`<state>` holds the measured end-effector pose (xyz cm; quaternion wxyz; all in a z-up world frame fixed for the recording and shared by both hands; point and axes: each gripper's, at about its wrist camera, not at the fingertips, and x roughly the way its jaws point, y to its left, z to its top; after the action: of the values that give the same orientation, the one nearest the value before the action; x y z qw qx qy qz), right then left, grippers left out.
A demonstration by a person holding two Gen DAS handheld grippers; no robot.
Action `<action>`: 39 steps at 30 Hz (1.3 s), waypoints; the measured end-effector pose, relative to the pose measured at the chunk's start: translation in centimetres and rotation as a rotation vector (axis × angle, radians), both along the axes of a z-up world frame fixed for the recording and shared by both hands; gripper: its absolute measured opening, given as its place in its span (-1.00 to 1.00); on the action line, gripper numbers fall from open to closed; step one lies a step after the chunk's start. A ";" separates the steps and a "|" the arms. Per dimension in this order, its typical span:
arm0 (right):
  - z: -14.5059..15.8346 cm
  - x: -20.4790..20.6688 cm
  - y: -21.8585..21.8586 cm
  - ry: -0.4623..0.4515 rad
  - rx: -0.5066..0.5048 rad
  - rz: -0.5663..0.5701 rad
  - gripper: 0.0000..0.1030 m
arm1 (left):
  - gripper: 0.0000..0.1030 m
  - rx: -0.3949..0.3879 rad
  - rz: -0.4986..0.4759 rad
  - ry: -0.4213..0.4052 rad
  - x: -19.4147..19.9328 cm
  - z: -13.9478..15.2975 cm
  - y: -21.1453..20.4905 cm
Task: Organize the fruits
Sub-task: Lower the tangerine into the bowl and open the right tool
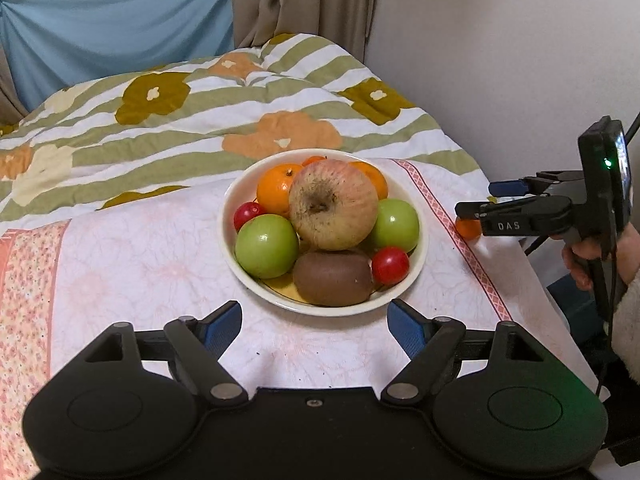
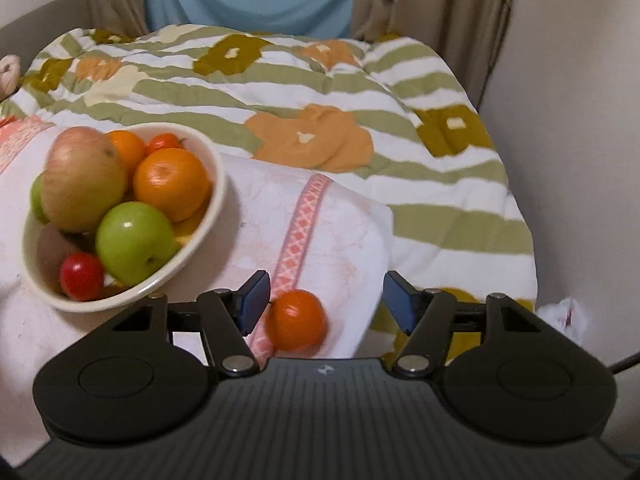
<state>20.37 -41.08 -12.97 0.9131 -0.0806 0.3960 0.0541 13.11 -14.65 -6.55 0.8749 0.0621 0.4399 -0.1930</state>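
Orange and small, the loose tomato-looking fruit [image 2: 296, 320] sits on the pink patterned border of the white cloth [image 2: 332, 232], out near the edge of the surface, well apart from the bowl. In the right wrist view it lies between the right gripper [image 2: 326, 302] fingers, closer to the left-hand pad, but neither blue pad is pressing on it, so the jaws are standing open around it with nothing held. From the left wrist view you can see the same fruit [image 1: 468, 228] peeking out just under that gripper's [image 1: 476, 200] tips, with a hand [image 1: 588, 256] on the handle.

Cream bowl [image 1: 418, 256] is pretty loaded: a big yellowish-red apple [image 1: 332, 204] piled on top in the middle, two green apples [image 1: 266, 246] either side, a brown kiwi [image 1: 332, 278] at the front, mandarins [image 1: 276, 188] at the back and a couple of little red tomatoes [image 1: 390, 265].

Left gripper [image 1: 314, 328] hangs just in front of the bowl's near rim, jaws wide apart, nothing in them, not touching the bowl.

Behind it all is a bed with a flowery green-striped quilt [image 1: 200, 120], beige curtains [image 1: 300, 0] and a blue cloth [image 1: 120, 20] at the back.
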 end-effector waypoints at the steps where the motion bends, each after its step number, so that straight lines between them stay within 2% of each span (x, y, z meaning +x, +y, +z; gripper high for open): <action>1: 0.2 -0.1 0.3 -0.013 -0.003 0.014 0.52 | 0.62 0.002 -0.002 -0.002 0.0 0.0 0.0; 6: 0.8 0.2 1.7 -0.029 -0.038 0.081 0.48 | 0.62 -0.006 0.001 -0.012 0.2 0.4 0.0; 12: -0.2 0.2 1.8 0.021 -0.038 0.098 0.31 | 0.62 -0.004 -0.002 -0.013 0.0 0.5 -0.2; 14: -0.7 0.0 1.7 0.038 -0.044 0.102 0.18 | 0.62 -0.004 0.001 -0.012 0.0 0.5 -0.2; 26: -2.0 -0.1 1.6 0.063 -0.120 0.130 -0.01 | 0.62 -0.005 0.002 -0.005 -0.1 0.2 -0.7; 39: 2.6 2.2 4.2 -0.049 0.027 0.197 -0.01 | 0.62 0.003 0.020 -0.018 -0.5 0.7 -0.7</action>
<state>22.54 -36.92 -10.38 0.9138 -0.1080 0.3627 0.1472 12.59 -15.35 -5.89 0.8806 0.0606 0.4328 -0.1830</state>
